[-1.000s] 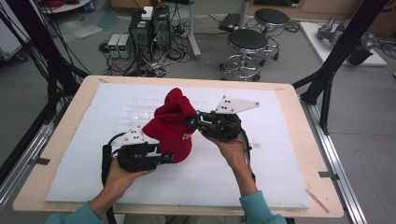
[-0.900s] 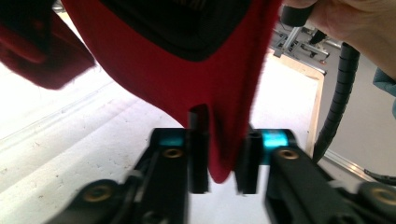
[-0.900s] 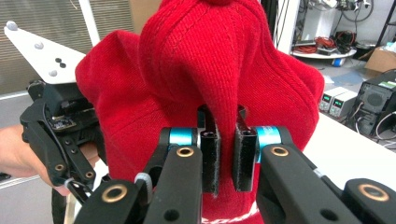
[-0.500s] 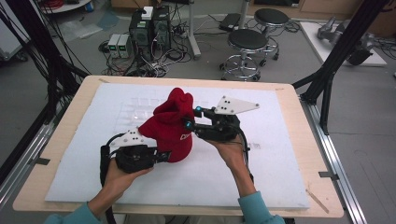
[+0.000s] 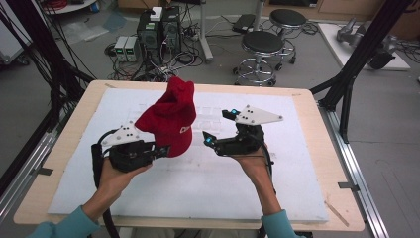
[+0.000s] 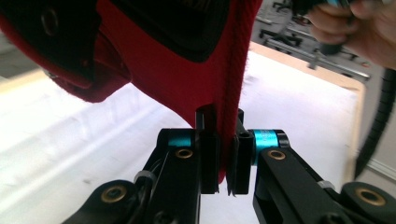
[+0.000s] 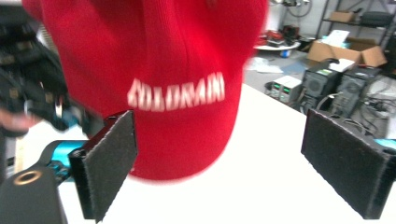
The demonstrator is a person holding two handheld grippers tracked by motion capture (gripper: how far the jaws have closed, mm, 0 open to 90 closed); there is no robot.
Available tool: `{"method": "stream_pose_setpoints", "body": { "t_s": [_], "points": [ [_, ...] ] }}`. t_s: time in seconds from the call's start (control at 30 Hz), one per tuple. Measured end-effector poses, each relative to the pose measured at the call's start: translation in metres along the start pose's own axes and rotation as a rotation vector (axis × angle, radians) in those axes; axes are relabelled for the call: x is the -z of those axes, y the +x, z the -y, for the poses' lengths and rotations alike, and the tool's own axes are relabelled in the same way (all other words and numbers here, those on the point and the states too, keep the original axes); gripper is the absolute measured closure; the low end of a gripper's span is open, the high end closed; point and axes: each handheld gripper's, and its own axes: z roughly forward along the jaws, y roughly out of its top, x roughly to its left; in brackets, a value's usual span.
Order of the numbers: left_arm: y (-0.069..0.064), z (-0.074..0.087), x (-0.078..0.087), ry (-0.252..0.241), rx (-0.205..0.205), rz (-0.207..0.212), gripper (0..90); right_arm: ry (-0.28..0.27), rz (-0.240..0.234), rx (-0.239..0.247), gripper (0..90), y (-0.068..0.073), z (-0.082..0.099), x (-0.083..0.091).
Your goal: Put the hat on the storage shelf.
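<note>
The left gripper (image 5: 161,148) is clamped on the lower edge of the red knit hat (image 5: 168,121); in the left gripper view its two black jaws stand together with the ribbed hem pinched between them. Gripped by that one edge, the hat stands up off the white mat (image 5: 292,183) and above the table (image 5: 317,119), its crown pointing up and away from the person, so the fabric hangs from the hem rather than lying bunched on the surface. That seems the reason for holding it low and at the rim: the body of the hat is left free to be turned or reshaped.

The right gripper (image 5: 218,126) is apart from the hat, just beside its right side, and its jaws have just been opening; in the right gripper view the two padded faces stand wide with nothing pressed between them, the hat with its white lettering directly ahead of them. The lettering is blurred there, so it cannot be read with any certainty. With the pads spread and aimed at the hat's front, this gripper looks ready for a fresh hold elsewhere on the fabric, probably lower on the opposite rim, while the left one keeps the hat steady.
</note>
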Motion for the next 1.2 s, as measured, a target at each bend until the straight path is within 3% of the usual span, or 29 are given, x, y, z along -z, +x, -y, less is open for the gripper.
{"method": "stream_pose_setpoints", "body": {
  "t_s": [0.17, 0.3, 0.5, 0.8, 0.87, 0.93, 1.2],
  "points": [
    [0.014, -0.015, 0.006, -0.017, -0.027, -0.057, 85.2, 0.004, 0.03, -0.016, 9.6, -0.005, 0.012, 0.014],
    [0.024, -0.025, 0.007, 0.01, -0.064, -0.1, 85.2, -0.007, 0.055, -0.037, 9.6, -0.01, 0.023, 0.027],
    [0.04, -0.034, 0.002, 0.011, -0.121, -0.16, 85.2, -0.015, 0.109, -0.063, 9.6, -0.016, 0.042, 0.049],
    [0.064, -0.034, -0.015, 0.029, -0.132, -0.228, 85.3, -0.029, 0.219, -0.13, 9.6, -0.024, 0.091, 0.083],
    [0.067, -0.033, -0.018, 0.032, -0.129, -0.232, 85.2, -0.027, 0.227, -0.136, 9.6, -0.025, 0.095, 0.085],
    [0.072, -0.032, -0.023, 0.036, -0.122, -0.242, 85.2, -0.023, 0.252, -0.16, 9.6, -0.027, 0.112, 0.091],
    [0.094, -0.023, -0.039, 0.049, -0.077, -0.292, 85.2, -0.005, 0.28, -0.176, 9.6, -0.032, 0.135, 0.095]
  ]
}}
